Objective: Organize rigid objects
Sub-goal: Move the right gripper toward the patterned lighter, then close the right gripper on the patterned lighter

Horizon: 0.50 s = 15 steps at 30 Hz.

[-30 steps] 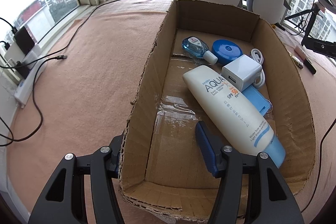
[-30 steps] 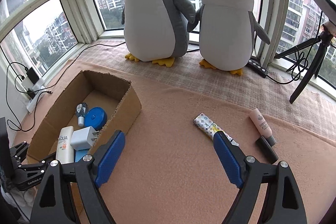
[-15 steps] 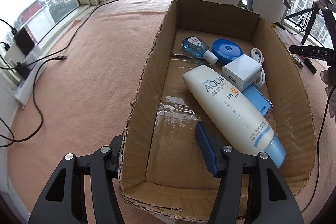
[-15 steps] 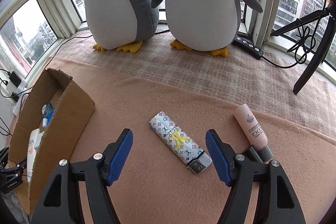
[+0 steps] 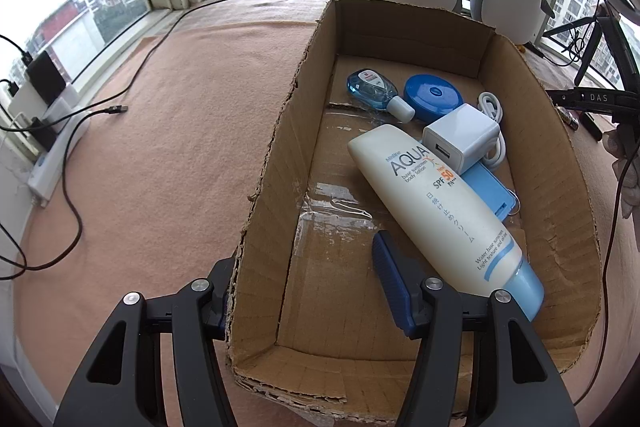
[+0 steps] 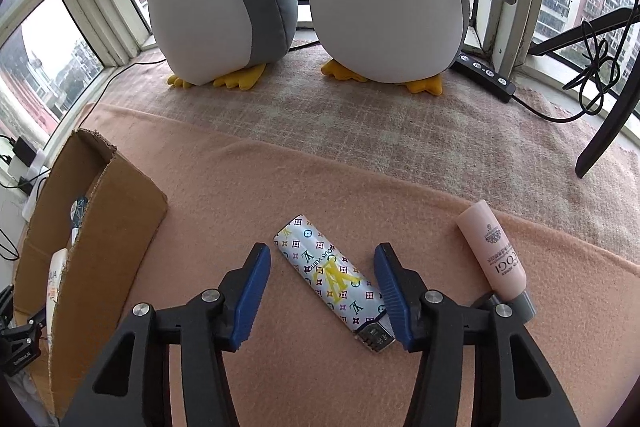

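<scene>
the open brown cardboard box [image 5: 400, 39] on the peach blanket-covered tabletop [image 6: 304, 187] already holds a white sunscreen tube [image 5: 436, 203], a white charger cube [image 5: 464, 137], a round blue tin [image 5: 432, 95] and a small blue bottle [image 5: 370, 87], so the sorting looks well along; left outside are a patterned white lighter [image 6: 332, 275] and a pink cosmetic tube [image 6: 494, 255]; the left gripper [image 5: 308, 283] straddles the box wall, spread, unmoved; the right gripper [image 6: 320, 287], spread and empty, has come down from a second ago to bracket the lighter.
</scene>
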Available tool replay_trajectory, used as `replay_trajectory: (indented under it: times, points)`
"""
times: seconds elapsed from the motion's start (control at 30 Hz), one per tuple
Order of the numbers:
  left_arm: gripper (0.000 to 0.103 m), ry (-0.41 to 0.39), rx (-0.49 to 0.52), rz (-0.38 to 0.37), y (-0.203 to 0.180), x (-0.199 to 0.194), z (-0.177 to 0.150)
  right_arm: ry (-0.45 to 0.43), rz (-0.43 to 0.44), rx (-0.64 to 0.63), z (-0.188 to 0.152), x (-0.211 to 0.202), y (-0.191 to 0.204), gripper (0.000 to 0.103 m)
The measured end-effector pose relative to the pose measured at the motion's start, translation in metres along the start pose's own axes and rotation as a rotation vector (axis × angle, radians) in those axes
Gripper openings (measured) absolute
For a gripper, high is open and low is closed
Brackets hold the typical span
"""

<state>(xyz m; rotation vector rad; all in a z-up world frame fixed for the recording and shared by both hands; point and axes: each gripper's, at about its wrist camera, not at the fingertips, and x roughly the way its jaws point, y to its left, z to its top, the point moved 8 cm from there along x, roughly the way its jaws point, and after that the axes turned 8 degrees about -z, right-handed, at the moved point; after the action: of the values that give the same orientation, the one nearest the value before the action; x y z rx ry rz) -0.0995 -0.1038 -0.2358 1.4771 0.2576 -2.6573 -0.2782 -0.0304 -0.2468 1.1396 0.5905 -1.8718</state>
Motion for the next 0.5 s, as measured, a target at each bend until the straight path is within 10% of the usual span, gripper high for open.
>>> replay_trajectory:
  times: [0.5]
  points:
    - [0.060, -0.005, -0.013, -0.008, 0.001, 0.000, 0.000, 0.015, -0.116, -0.095, -0.016, -0.005, 0.020, 0.021]
